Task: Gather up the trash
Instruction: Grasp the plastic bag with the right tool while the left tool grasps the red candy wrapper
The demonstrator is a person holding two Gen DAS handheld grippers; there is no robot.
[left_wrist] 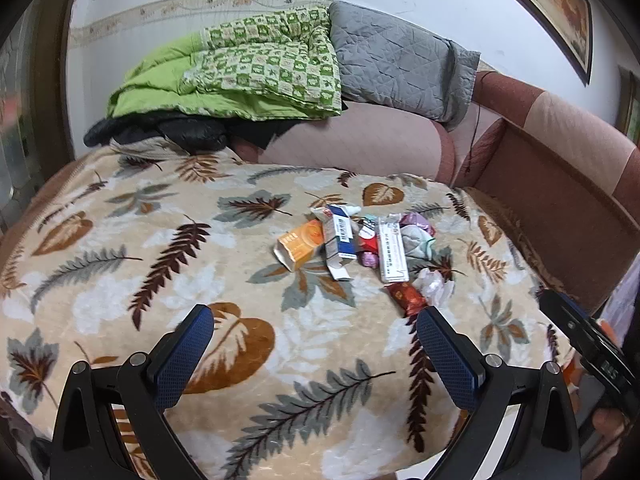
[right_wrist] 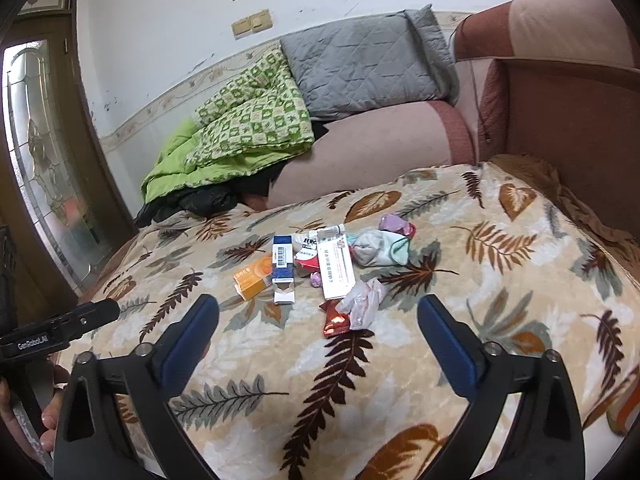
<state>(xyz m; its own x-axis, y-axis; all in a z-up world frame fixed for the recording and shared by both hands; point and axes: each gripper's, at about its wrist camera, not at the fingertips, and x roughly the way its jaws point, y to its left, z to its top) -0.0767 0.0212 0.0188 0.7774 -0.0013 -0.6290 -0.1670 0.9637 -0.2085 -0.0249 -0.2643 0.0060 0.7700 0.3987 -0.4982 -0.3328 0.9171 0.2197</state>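
On the leaf-print blanket [left_wrist: 120,280], a trash pile [left_wrist: 360,244] of crumpled wrappers and boxes; both jaws spread.

The left gripper [right_wrist: 60,328], seen at the left edge of the right wrist view, bears the white lettering "GenRoboLAI", the middle letters blurred. The blue box [right_wrist: 283,266] carries a barcode label, its digits too small to read. The long white box [right_wrist: 338,268] has a line of red Chinese characters along its side, not legible. The red-white packet [right_wrist: 306,250] shows bold dark characters, also unreadable. The orange box [right_wrist: 253,276] has small pale print, illegible.
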